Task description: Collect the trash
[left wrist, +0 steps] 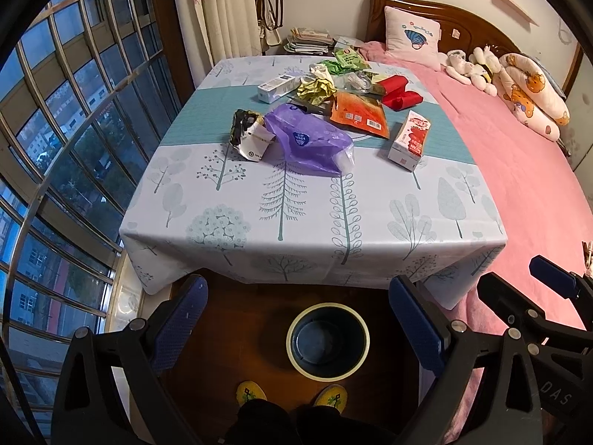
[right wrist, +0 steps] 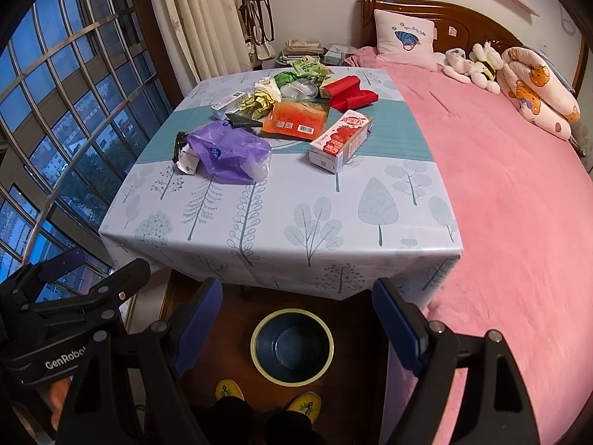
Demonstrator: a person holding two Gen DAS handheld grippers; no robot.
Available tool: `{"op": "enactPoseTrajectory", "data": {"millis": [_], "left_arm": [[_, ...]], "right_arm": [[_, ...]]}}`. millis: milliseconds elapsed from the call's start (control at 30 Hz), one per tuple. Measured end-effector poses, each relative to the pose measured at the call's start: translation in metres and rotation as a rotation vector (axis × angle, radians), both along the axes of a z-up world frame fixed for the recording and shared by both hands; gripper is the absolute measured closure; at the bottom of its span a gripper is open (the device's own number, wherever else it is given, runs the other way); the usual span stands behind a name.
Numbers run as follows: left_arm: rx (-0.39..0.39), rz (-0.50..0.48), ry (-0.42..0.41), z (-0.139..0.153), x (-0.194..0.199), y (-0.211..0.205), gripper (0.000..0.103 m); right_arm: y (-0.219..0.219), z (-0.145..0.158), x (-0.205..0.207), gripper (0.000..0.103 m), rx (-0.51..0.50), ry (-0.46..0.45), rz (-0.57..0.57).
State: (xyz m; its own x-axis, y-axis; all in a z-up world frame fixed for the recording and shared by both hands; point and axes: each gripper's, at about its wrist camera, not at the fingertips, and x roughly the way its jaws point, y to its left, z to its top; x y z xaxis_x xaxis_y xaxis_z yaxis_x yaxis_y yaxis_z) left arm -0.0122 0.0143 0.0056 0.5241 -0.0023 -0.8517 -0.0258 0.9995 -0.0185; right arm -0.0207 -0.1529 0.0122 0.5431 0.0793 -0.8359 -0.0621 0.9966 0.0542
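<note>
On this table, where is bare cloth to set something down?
The near half of the table is bare, from the front edge up to the purple bag and red-and-white carton. Beyond those, wrappers crowd the middle and far right; the far-left corner is free.

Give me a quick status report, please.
Both hand-held grippers, left and right, open, empty. Trash pile untouched on table. Bin empty. Nothing blocking.

"GenRobot" in white on left gripper (right wrist: 55, 361), lower left of right wrist view | "DAS" on right gripper (left wrist: 556, 396), lower right of left wrist view | packaging print unreadable
</note>
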Motion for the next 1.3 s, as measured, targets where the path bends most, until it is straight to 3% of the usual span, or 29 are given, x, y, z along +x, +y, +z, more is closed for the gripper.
{"op": "enactPoseTrajectory", "data": {"millis": [233, 467, 767, 900, 1067, 1300], "left_arm": [[0.005, 0.044, -0.013, 0.014, 0.008, 0.011, 0.006], [-0.012, 0.104, -0.079, 0.030, 0.018, 0.039, 0.006], [0.050, 0.037, -0.094, 0.034, 0.077, 0.073, 0.006], [0.061, 0.019, -0.059, 0.026, 0.120, 0.098, 0.006], [0.010, -0.033, 0.026, -0.002, 0.180, 0.127, 0.006], [-0.060, -0.148, 0.135, -0.040, 0.247, 0.141, 0.006]], "right_arm": [[0.005, 0.011, 0.008, 0.019, 0.024, -0.025, 0.034], [0.019, 0.017, 0.030, 0.019, 0.054, -0.048, 0.067], [0.053, 0.013, 0.097, 0.019, 0.061, -0.068, 0.117], [0.085, -0.001, 0.140, 0.019, 0.011, -0.041, 0.195], [0.113, -0.029, 0.187, 0.019, -0.049, -0.009, 0.260], [0.128, -0.087, 0.246, 0.019, -0.106, 0.122, 0.268]]}}
